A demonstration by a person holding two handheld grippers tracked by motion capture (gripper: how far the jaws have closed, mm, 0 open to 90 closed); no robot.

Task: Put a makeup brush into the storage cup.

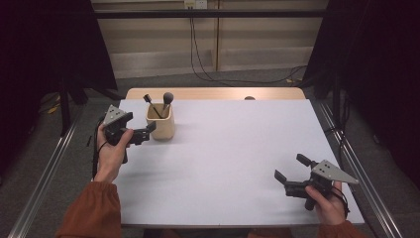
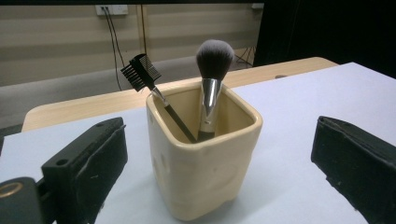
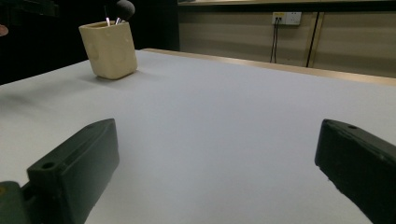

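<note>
- Cream holder cup [image 1: 160,122]: stands upright near the table's [image 1: 237,148] far left corner, a spot within easy reach of the person's left hand.
- Powder brush [image 2: 212,70]: handle down in the cup, bristles up, probably stored so to keep the head clean.
- Brow comb brush [image 2: 141,72]: leans against the cup's far left corner, head clear of the rim.
- Left gripper [image 1: 148,130]: jaws spread wide on either side of the cup, pads not pressing on it.
- Right gripper [image 1: 289,171]: jaws wide, holding nothing, parked low at the near right, well apart from the cup, seemingly idle.
</note>
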